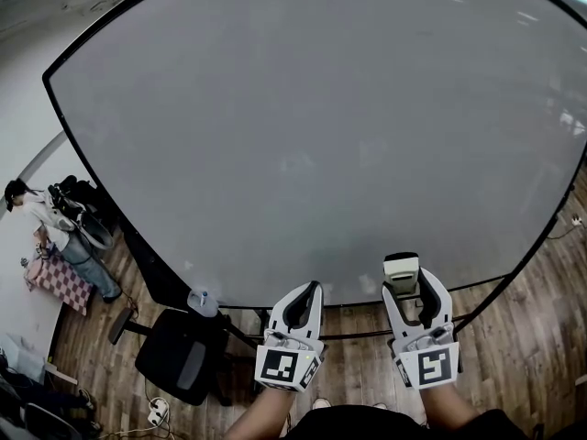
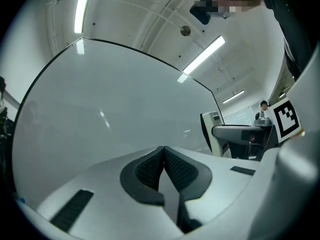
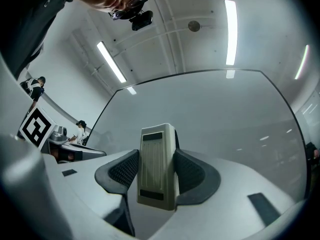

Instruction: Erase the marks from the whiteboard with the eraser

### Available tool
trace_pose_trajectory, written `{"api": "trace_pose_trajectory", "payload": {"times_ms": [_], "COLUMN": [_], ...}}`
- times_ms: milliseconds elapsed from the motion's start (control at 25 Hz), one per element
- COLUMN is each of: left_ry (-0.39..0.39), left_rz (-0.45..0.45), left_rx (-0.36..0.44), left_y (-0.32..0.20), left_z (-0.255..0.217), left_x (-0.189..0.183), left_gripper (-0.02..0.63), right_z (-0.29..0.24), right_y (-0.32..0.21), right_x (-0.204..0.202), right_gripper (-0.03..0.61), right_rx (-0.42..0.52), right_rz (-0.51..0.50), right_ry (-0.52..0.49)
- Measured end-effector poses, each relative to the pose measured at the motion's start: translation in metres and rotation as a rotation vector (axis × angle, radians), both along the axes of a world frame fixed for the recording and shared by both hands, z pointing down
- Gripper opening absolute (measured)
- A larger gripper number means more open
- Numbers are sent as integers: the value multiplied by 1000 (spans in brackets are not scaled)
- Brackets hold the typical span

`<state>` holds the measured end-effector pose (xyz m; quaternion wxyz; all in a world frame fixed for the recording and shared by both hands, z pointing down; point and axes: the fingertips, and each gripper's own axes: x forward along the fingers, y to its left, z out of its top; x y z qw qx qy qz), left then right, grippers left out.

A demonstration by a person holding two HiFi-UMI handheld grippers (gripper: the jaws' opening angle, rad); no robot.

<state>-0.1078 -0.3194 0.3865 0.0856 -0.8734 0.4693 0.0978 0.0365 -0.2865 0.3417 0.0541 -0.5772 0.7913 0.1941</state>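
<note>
**Head view:** The whiteboard (image 1: 303, 126) fills the upper frame, grey and nearly bare. A faint smudge near its middle may be a leftover mark, though the picture is too soft to be sure. At the lower right, the right claw (image 1: 410, 289) grips the eraser (image 1: 401, 270), which sits against the board's bottom edge; contact cannot be confirmed. The left claw (image 1: 305, 302) stands just beside it at lower centre and carries nothing. All of the board's surface lies up-frame of the eraser.

**Left gripper view:** The left claw (image 2: 163, 150) is clenched pad to pad with nothing between. The whiteboard (image 2: 100, 104) spreads ahead across the left and centre. The eraser (image 2: 210, 130) shows at the right edge of the board.

**Right gripper view:** The right claw (image 3: 157, 160) is clamped on the eraser (image 3: 157, 169). Its long axis runs along the jaws and points at the whiteboard (image 3: 215, 114) straight ahead. The right hand looks placed to wipe, probably sweeping up-frame and inward towards the board's centre.
</note>
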Motion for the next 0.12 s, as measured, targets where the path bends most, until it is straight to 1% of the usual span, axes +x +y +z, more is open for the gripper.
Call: {"api": "trace_pose_trajectory", "payload": {"times_ms": [120], "left_ry": [1], "left_rz": [0], "left_rx": [1], "left_y": [0], "left_z": [-1], "left_x": [0], "left_gripper": [18], "right_z": [0], "right_y": [-1], "right_x": [-1], "right_gripper": [250], "right_rx": [0], "right_rz": [-5], "right_ry": [4]}}
